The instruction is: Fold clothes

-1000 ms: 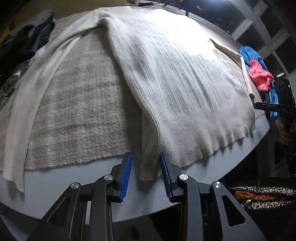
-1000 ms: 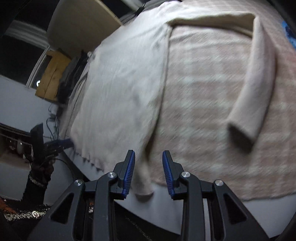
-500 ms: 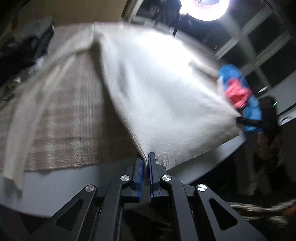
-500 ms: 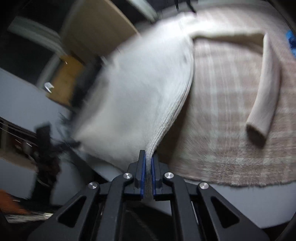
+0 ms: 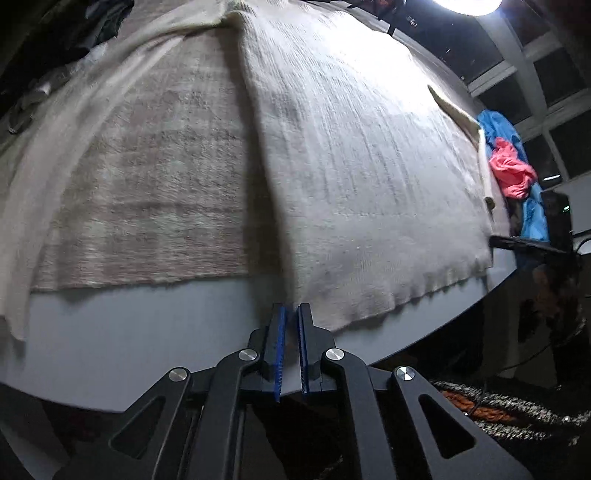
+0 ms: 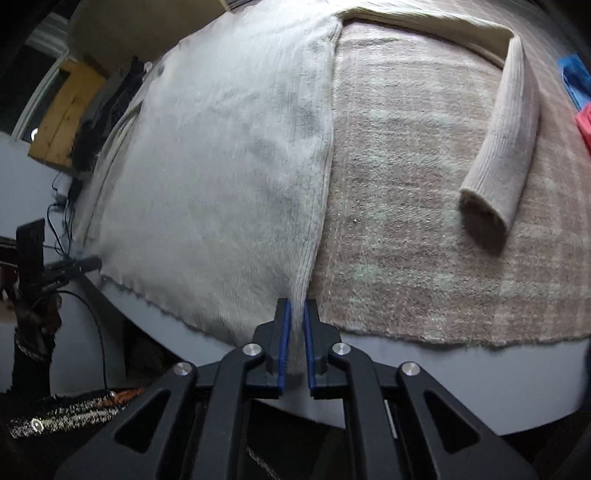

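A cream knitted sweater (image 5: 351,166) lies spread flat on a beige plaid blanket (image 5: 147,184) over the grey table (image 5: 129,325). My left gripper (image 5: 290,314) is shut on one corner of the hem, at the table's near edge. In the right wrist view the same sweater (image 6: 229,166) runs away from my right gripper (image 6: 296,306), which is shut on the other hem corner, with cloth showing between the blue pads. One sleeve (image 6: 506,147) lies bent on the blanket (image 6: 424,221) to the right. The other sleeve (image 5: 33,177) trails down the left.
Blue and pink clothes (image 5: 513,170) are heaped at the table's far right edge. Dark garments (image 5: 74,29) are piled at the top left. The hem hangs slightly past the table edge. A wooden box (image 6: 62,114) stands beyond the table.
Both grippers were open at the hem a second ago. They shut on its corners and lifted it. Now the sweater lies lower and stretched flat.
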Available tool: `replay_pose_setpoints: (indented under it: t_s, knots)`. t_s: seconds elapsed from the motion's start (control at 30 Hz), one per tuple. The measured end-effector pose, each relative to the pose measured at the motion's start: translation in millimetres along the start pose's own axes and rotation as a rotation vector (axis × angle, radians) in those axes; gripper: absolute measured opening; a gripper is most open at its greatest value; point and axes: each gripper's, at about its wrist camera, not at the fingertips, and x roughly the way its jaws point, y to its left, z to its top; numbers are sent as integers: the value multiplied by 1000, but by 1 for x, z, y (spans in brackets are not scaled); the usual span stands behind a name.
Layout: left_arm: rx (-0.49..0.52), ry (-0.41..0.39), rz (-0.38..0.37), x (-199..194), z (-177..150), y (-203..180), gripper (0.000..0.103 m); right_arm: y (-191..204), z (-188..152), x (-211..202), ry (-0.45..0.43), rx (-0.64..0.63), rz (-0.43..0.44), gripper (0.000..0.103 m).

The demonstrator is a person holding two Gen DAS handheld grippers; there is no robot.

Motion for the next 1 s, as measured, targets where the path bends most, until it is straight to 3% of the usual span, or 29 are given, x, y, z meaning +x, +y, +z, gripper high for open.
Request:
replay_pose_setpoints:
  t_s: [0.13, 0.23, 0.4, 0.5, 0.57, 0.63, 0.73, 0.83, 0.97, 1.0]
  knots:
    - [-30, -86, 30, -29, -2, 8, 7, -4, 6, -41, -107, 10, 38, 13]
    - [-91, -167, 81, -56, -4, 32, 11, 11, 28, -66, -169, -55, 80, 13]
    - [-182, -255, 289, -89, -9, 79, 22, 36, 63, -108, -272, -164, 150, 15]
    - [-232, -261, 384, -87, -13, 96, 31, 59, 87, -121, -306, -238, 190, 19]
    - [-252, -258, 435, -89, -20, 113, 37, 90, 109, -112, -289, -301, 218, 20]
    - [-249, -244, 465, -92, -28, 132, 37, 128, 126, -96, -267, -345, 244, 21]
    - [-216, -233, 481, -86, -29, 145, 39, 178, 149, -66, -233, -378, 270, 38]
    - [-179, -241, 475, -79, -23, 150, 41, 225, 179, -12, -188, -334, 306, 39]
    - [-132, -261, 405, -87, -24, 160, 41, 266, 227, 70, -126, -166, 309, 39]
    - [-121, -265, 383, -88, -25, 163, 41, 274, 235, 86, -118, -155, 276, 39]
